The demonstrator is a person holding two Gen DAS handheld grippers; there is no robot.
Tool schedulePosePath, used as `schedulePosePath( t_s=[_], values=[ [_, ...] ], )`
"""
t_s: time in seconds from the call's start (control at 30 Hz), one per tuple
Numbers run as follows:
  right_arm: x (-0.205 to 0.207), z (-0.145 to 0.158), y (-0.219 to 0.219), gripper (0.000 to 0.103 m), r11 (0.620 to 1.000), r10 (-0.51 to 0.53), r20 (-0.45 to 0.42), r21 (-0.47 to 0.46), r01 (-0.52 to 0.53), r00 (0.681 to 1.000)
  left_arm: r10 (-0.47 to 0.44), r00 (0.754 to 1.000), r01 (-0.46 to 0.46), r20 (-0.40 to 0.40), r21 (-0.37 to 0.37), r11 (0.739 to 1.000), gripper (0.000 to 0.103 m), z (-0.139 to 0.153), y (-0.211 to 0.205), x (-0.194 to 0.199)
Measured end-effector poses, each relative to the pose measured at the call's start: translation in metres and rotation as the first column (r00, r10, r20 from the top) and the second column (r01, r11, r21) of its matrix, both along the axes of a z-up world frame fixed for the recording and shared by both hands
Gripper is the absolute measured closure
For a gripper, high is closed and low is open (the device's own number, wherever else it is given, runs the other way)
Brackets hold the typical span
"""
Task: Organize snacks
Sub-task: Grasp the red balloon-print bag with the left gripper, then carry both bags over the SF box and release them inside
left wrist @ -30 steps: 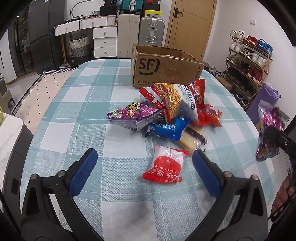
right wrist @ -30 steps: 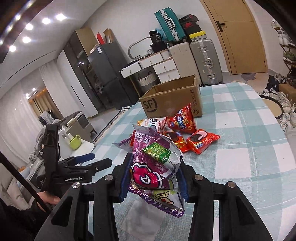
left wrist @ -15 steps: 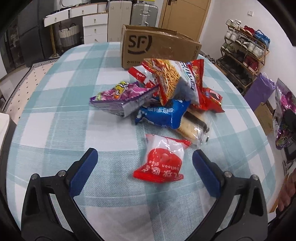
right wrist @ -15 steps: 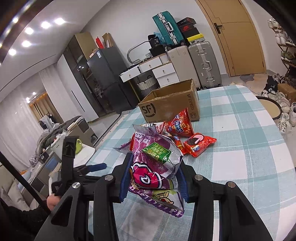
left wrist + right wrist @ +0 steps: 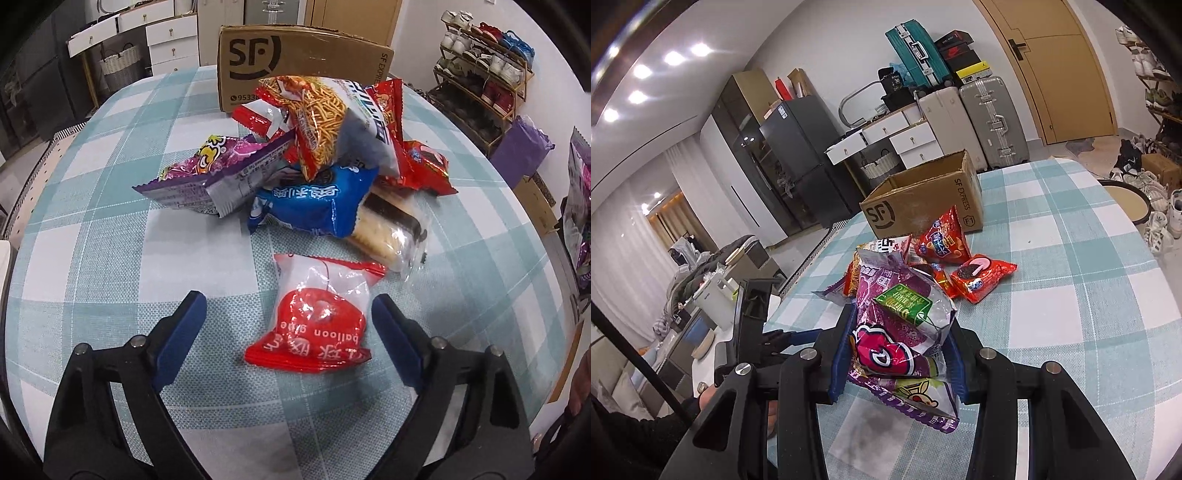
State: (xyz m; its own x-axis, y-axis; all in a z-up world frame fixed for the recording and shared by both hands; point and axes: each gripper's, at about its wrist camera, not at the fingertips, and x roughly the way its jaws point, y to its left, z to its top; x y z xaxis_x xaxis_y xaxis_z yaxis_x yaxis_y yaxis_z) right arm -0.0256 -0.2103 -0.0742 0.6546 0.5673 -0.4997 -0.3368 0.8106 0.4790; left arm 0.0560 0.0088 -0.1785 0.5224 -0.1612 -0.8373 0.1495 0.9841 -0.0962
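Note:
A pile of snack bags lies on the checked tablecloth (image 5: 110, 258). A red and white balloon glue packet (image 5: 317, 317) lies nearest, between the fingers of my open left gripper (image 5: 288, 317). Behind it are a blue bag (image 5: 314, 206), a purple bag (image 5: 218, 173), a noodle snack bag (image 5: 321, 122) and a clear-wrapped cake (image 5: 388, 229). An open SF cardboard box (image 5: 295, 62) stands behind the pile, also in the right wrist view (image 5: 923, 199). My right gripper (image 5: 897, 365) is shut on a purple snack bag (image 5: 901, 328), held above the table.
A shoe rack (image 5: 484, 74) and a purple bag (image 5: 521, 147) stand right of the table. Suitcases (image 5: 990, 118), drawers (image 5: 897, 140) and a dark fridge (image 5: 790, 162) stand beyond the far edge. A round stool (image 5: 1123, 203) sits by the right side.
My left gripper has moved forward and down, so the red balloon glue packet now lies between its open fingers. My right gripper still holds the purple bag and has shifted slightly.

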Motion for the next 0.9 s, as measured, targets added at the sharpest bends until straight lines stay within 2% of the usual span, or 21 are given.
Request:
schedulePosePath(
  t_s=[0.1,0.17,0.2,0.27,0.43,0.7,0.83,0.9],
  values=[
    [0.000,-0.001,0.001,0.059,1.000,0.001,-0.003,-0.003,-0.001,1.000,-0.001,1.000,0.001,0.000,0.005,1.000,0.018,0.001,0.001,-0.001],
    [-0.001,-0.002,0.003,0.059,1.000,0.004,-0.003,-0.003,-0.004,1.000,-0.002,1.000,0.002,0.005,0.033,0.999,0.035,0.002,0.000,-0.002],
    [-0.001,-0.002,0.003,0.059,1.000,0.004,-0.003,-0.006,-0.004,1.000,-0.008,1.000,0.008,0.007,0.034,0.999,0.039,0.003,0.000,-0.003],
    [-0.001,-0.002,0.003,0.059,1.000,0.005,-0.004,-0.004,-0.005,1.000,-0.014,1.000,0.014,0.010,0.023,1.000,0.060,0.005,0.001,-0.003],
    [-0.001,-0.002,0.004,0.059,1.000,0.005,-0.002,-0.005,-0.005,1.000,-0.021,1.000,0.022,0.017,-0.048,0.999,0.063,0.010,0.009,-0.006],
    [-0.002,0.004,0.009,0.059,1.000,0.012,0.007,-0.010,-0.012,1.000,-0.026,0.997,0.030,0.069,-0.059,0.998,0.063,0.034,0.016,-0.021],
    [-0.001,0.011,0.012,0.059,1.000,0.024,0.024,-0.011,-0.024,0.999,-0.042,0.993,0.047,0.108,-0.040,0.998,0.063,0.052,0.014,-0.029],
    [0.001,0.015,0.011,0.059,0.999,0.037,0.023,0.020,-0.038,0.999,-0.048,0.991,0.053,0.128,-0.041,0.998,0.063,0.063,0.013,-0.033]
  ],
)
